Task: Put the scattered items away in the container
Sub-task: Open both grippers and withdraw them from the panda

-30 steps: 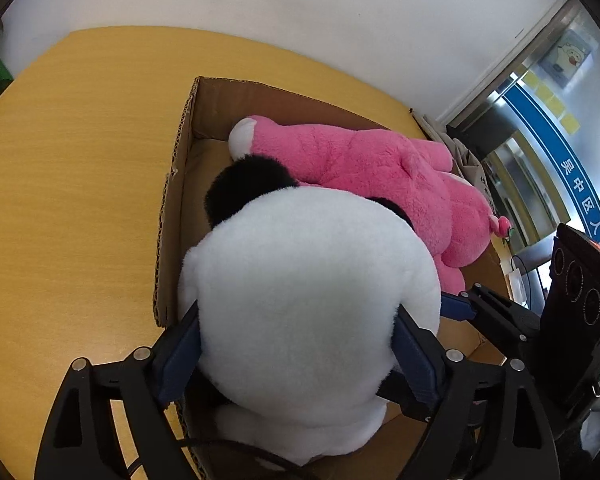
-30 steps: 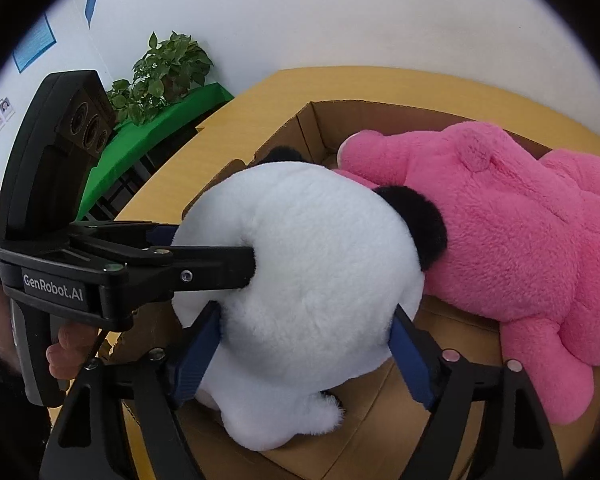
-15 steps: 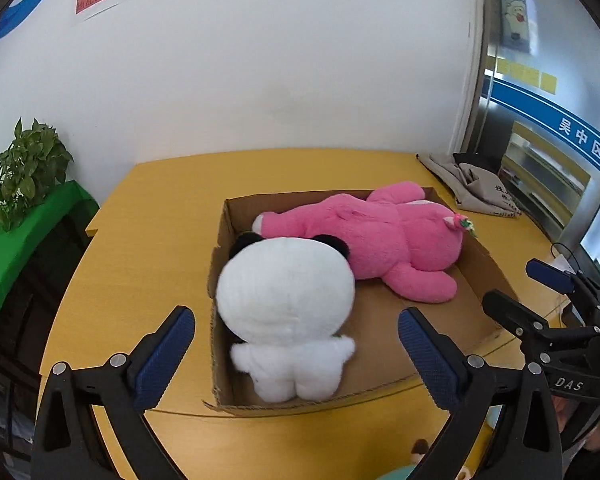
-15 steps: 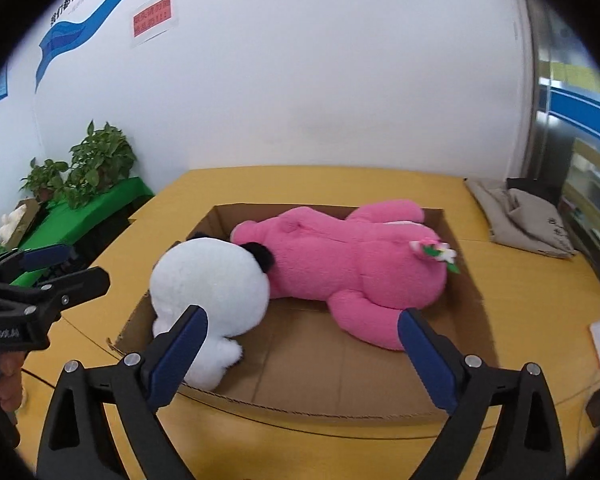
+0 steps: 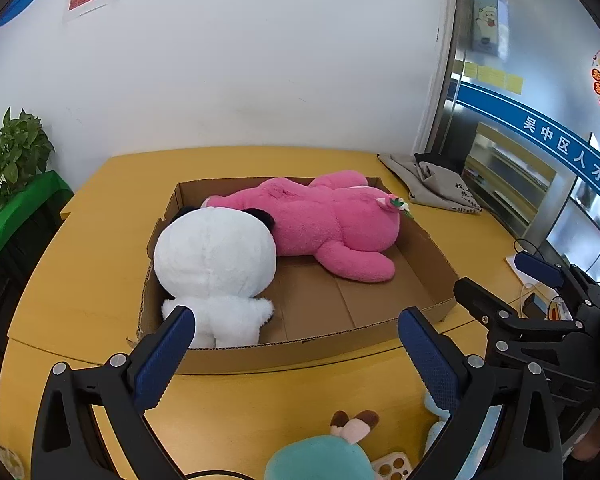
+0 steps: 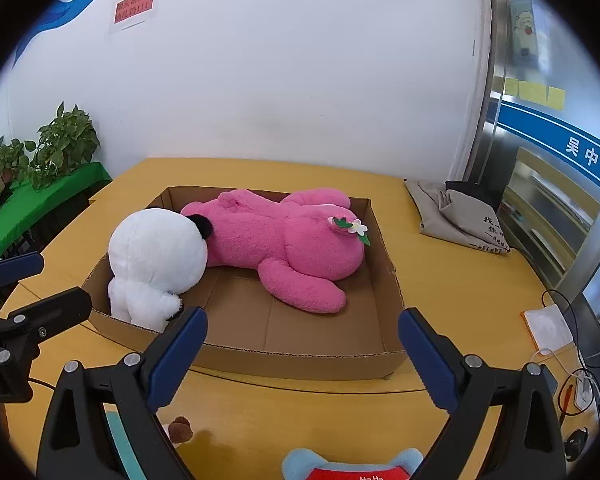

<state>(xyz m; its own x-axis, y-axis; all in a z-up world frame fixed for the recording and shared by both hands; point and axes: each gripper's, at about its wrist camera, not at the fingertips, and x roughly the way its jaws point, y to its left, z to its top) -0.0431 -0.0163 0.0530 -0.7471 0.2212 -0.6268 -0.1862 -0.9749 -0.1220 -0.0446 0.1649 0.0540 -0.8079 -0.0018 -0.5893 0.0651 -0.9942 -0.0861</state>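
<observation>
Fingers (image 5: 182,344) of both grippers, wide and empty, have released the panda (image 5: 216,264) into the box (image 5: 308,350)

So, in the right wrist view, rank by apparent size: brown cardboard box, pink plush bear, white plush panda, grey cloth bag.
1. Brown cardboard box
2. Pink plush bear
3. White plush panda
4. Grey cloth bag, though it lies farther back, so that is unsure.

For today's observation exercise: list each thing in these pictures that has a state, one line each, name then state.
cardboard box: open-topped, holding two toys
white panda plush: in the box, back to camera
pink plush: lying in the box
teal plush: outside the box, on the table
left gripper: open, empty
right gripper: open, empty
</observation>
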